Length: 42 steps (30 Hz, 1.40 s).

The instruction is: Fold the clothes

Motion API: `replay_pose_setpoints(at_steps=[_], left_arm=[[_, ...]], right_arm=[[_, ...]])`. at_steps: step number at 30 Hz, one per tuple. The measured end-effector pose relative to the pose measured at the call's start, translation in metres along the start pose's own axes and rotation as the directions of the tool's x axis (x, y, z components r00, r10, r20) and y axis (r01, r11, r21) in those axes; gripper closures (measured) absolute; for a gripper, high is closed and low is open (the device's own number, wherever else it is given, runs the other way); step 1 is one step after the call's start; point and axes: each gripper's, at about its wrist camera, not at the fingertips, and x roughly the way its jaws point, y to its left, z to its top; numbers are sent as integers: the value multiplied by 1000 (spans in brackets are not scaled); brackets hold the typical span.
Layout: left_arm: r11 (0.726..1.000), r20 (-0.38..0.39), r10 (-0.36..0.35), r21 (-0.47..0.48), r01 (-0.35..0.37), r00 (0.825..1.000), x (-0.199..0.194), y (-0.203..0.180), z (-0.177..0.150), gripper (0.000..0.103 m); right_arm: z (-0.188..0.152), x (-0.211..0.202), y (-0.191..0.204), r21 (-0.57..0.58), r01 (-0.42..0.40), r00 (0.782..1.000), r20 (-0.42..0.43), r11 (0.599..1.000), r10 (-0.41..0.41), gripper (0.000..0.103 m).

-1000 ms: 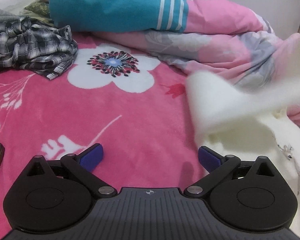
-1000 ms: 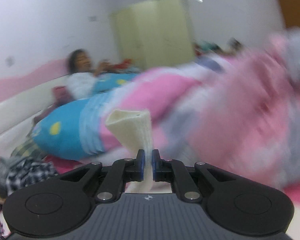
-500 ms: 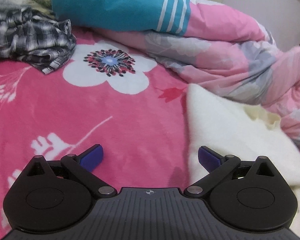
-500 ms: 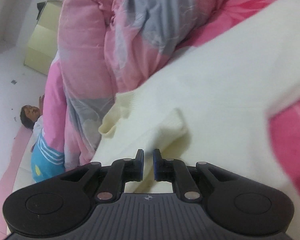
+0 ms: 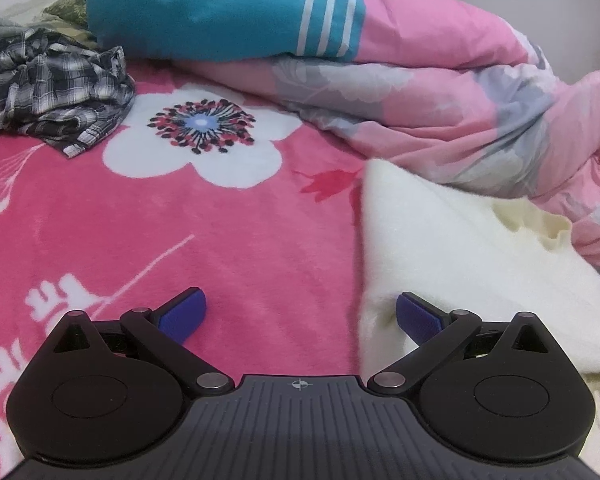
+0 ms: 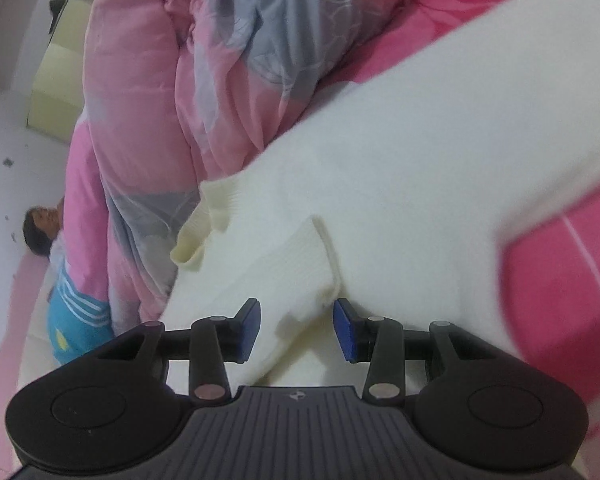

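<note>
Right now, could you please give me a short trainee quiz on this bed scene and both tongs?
1. True or false: the right tongs are clamped shut on the cream knitted sweater.
2. Which lies nearest the left tongs? A) the crumpled grey plaid shirt B) the cream knitted sweater C) the teal striped pillow
3. Fill in: the sweater lies on a pink blanket printed with a white ____.

Key: 1 false, they stand open with the ribbed cuff between them; 2 B; 3 flower.
</note>
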Motion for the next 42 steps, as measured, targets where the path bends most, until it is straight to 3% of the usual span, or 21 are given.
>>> replay_pose_setpoints(at_steps=[1, 2, 5, 9, 13, 17, 19, 23, 25, 27, 29, 31, 33, 35, 39, 42], left_arm=[[1000, 1, 2, 3, -2, 1000, 0, -1, 0, 1], [1000, 1, 3, 6, -3, 1000, 0, -1, 0, 1], [1000, -1, 1, 1, -1, 1000, 1, -2, 1, 1], [1000, -4, -10, 9, 10, 1000, 4, -5, 2, 1], [1000, -5, -13, 21, 13, 1000, 5, -8, 1, 1], [1000, -7, -15, 24, 15, 1000, 5, -8, 0, 1], [1000, -6, -16, 26, 16, 1000, 5, -9, 0, 1], [999, -7, -24, 23, 24, 1000, 5, -8, 1, 1], [999, -9, -30, 19, 30, 1000, 5, -7, 1, 1], [999, -12, -35, 18, 35, 999, 6, -7, 1, 1], [999, -17, -43, 19, 44, 999, 5, -7, 1, 1], [998, -22, -53, 19, 54, 998, 4, -7, 0, 1], [998, -23, -65, 8, 65, 998, 2, -5, 1, 1], [997, -25, -76, -2, 76, 997, 0, -3, 2, 1], [995, -28, -99, -24, 99, 995, -3, 0, 3, 1], [993, -30, -116, -40, 115, 993, -6, 3, 4, 1]], right_arm=[[1, 3, 3, -24, 10, 1000, -3, 1000, -10, 75], [3, 6, 6, -48, 19, 1000, -6, 999, -20, 96], [14, 4, 30, -180, 15, 1000, 22, 984, -11, 97], [32, -19, 78, -363, -34, 987, 132, 931, 88, 97], [29, -12, 79, -454, 37, 989, 145, 890, 33, 97], [29, 21, 24, -307, 119, 993, 35, 944, -114, 97], [34, 23, 16, -255, 99, 995, 29, 962, -94, 97], [46, -4, 70, -401, 1, 988, 142, 916, 61, 97], [44, -16, 91, -489, 1, 980, 176, 872, 98, 97], [40, -18, 86, -512, 25, 979, 187, 859, 83, 97], [37, -5, 60, -472, 91, 987, 160, 877, -17, 97], [36, 15, 20, -376, 157, 988, 58, 913, -146, 97], [37, 14, -7, -260, 104, 995, 36, 960, -97, 98], [40, 5, -3, -254, 123, 992, 68, 959, -109, 93], [41, -14, 26, -359, 322, 942, 216, 876, -257, 91], [28, -24, 54, -469, 299, 947, 250, 831, -199, 91]])
